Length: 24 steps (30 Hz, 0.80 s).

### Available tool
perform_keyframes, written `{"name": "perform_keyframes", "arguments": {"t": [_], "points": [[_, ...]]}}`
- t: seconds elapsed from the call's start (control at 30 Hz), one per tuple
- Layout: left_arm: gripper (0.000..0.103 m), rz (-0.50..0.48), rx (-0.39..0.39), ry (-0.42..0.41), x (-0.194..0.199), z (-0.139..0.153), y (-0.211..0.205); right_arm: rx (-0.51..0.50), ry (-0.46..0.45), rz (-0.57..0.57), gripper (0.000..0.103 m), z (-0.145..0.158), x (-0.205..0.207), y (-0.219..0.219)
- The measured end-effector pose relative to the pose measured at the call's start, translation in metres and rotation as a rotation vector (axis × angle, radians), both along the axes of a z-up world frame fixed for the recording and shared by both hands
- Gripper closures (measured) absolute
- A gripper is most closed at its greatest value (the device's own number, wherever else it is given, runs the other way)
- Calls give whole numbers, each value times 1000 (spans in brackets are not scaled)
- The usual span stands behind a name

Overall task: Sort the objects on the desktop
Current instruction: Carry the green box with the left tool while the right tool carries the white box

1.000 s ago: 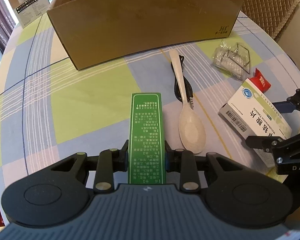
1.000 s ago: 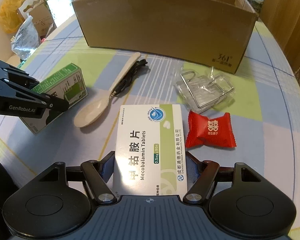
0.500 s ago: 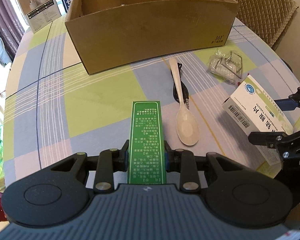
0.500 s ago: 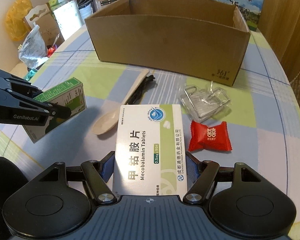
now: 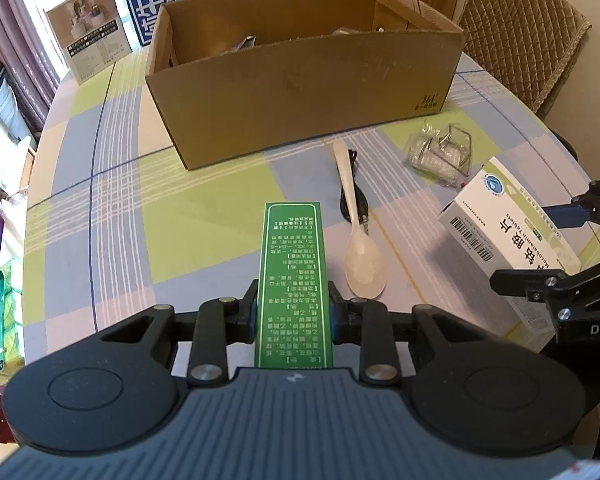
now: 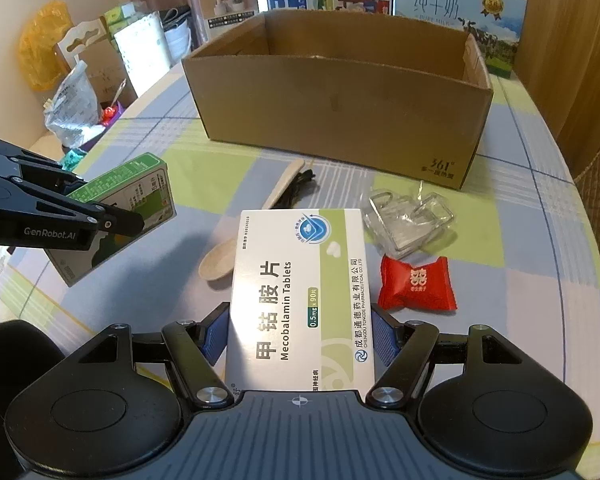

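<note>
The left gripper (image 5: pixel 292 312) pinches a green box (image 5: pixel 292 276), the right gripper (image 6: pixel 300 332) a white box (image 6: pixel 300 296) – both held above the table (image 5: pixel 100 208). A spoon (image 5: pixel 360 248), candy (image 6: pixel 416 284) and clear packet (image 6: pixel 408 220) lie ahead – the carton (image 6: pixel 340 120) stands beyond

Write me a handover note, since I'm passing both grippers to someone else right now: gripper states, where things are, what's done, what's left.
Left gripper: jaws shut on the green box, held above the table.
Right gripper: jaws shut on the white tablet box, also lifted.
Cardboard box stands ahead, open; a few items show inside.
Left: both held boxes are not yet in it. On the tablecloth remain the spoon, black cable, clear packet and red candy.
</note>
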<state>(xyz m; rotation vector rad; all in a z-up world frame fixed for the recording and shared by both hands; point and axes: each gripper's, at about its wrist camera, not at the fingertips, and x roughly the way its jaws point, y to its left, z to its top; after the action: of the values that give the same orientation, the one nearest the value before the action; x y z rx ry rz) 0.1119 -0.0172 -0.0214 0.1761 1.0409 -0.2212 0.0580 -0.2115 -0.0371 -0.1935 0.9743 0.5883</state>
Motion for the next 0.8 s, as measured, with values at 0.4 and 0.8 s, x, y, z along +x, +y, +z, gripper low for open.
{"name": "perform_keyframes", "arguments": {"t": [0.4,0.8], "points": [[78,-38,9,-88,38,42,-15,27,-102,-4,35,47,42,-8],[78,-77,15,-183,120,96,-30,56,-179,3,35,90,127,1]]}}
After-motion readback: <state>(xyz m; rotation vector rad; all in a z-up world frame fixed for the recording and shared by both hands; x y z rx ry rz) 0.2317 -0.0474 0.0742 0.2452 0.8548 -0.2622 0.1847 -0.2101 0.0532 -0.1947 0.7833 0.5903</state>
